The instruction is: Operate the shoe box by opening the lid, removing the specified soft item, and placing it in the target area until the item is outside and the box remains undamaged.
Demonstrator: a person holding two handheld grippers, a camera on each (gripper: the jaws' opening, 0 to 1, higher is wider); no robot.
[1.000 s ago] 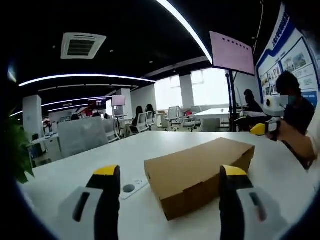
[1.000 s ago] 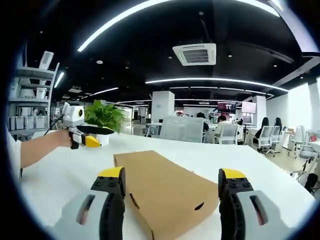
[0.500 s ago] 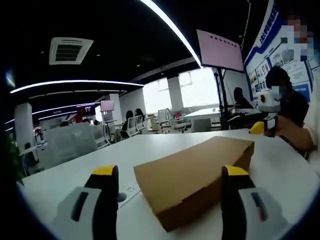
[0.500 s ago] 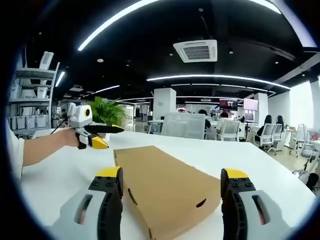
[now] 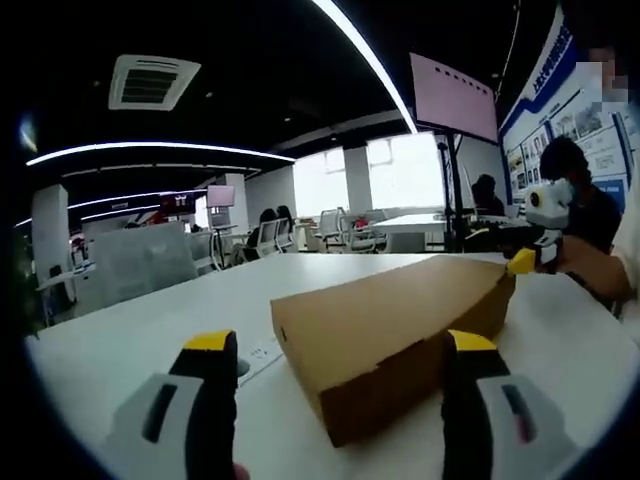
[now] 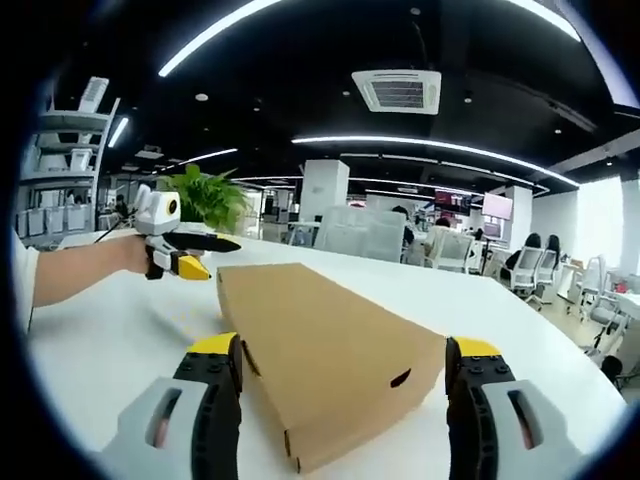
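A closed brown cardboard shoe box point(image 5: 385, 330) lies on the white table point(image 5: 140, 340); in the right gripper view the shoe box point(image 6: 320, 345) runs away from me with a small hole in its side. My left gripper point(image 5: 340, 345) is open, its jaws standing on either side of the box's near corner. My right gripper point(image 6: 342, 350) is open too, jaws spread around the box's near end. The left gripper point(image 6: 185, 262) also appears by the box's far left corner, held in a hand. The right gripper point(image 5: 530, 255) appears at the box's far right end. Nothing is gripped.
A small white card point(image 5: 258, 355) with a dark dot lies on the table left of the box. A green plant point(image 6: 205, 205) and shelves point(image 6: 55, 190) stand behind. Office chairs point(image 6: 450, 265) and seated people sit beyond the table. The person's forearm point(image 6: 75, 275) reaches in from the left.
Both grippers have closed in on the box, which looms larger in both views. The left gripper now sits right at the box's far corner.
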